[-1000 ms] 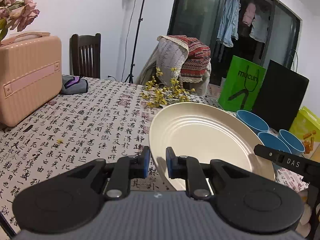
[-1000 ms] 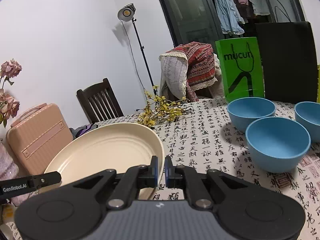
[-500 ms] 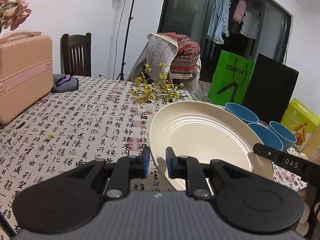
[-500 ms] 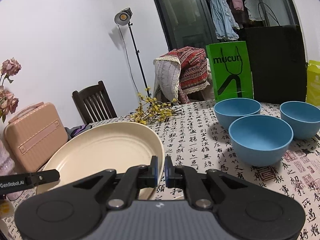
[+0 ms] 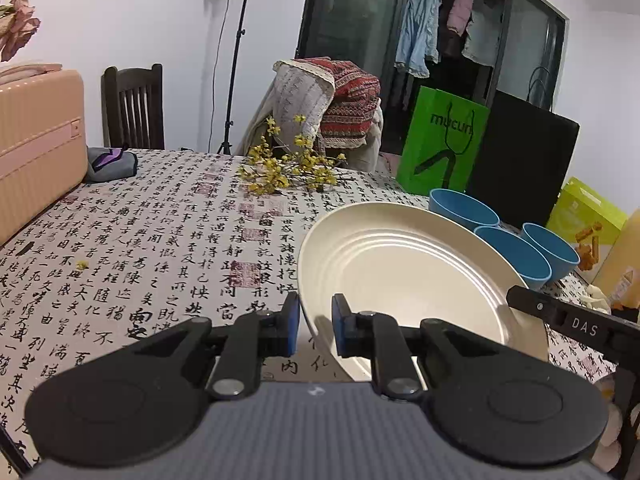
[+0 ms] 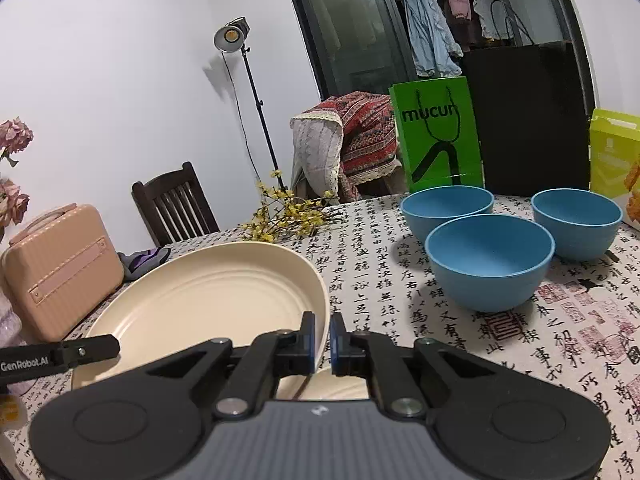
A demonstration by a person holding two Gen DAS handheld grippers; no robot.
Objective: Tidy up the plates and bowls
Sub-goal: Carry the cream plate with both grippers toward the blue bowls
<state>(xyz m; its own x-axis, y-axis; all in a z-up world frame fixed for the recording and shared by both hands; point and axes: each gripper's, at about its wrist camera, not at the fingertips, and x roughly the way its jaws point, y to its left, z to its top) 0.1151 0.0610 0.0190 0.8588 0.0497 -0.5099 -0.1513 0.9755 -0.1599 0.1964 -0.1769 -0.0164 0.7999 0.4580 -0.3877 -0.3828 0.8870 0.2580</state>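
- Plate [image 5: 404,268] held off the bench [image 5: 152,240] by both grippers: left gripper [image 5: 314,330] nips its rim at 9 o'clock, right gripper [image 6: 322,342] clamps the 3 o'clock rim, fingers nearly closed.
- Since a second ago the plate has travelled toward three blue bowls [image 6: 490,260] and sunk slightly; placement seems near.
- Readable: "mucun" on green bag [image 6: 436,136]; "GenRobot.AI", "DAS" on grippers.
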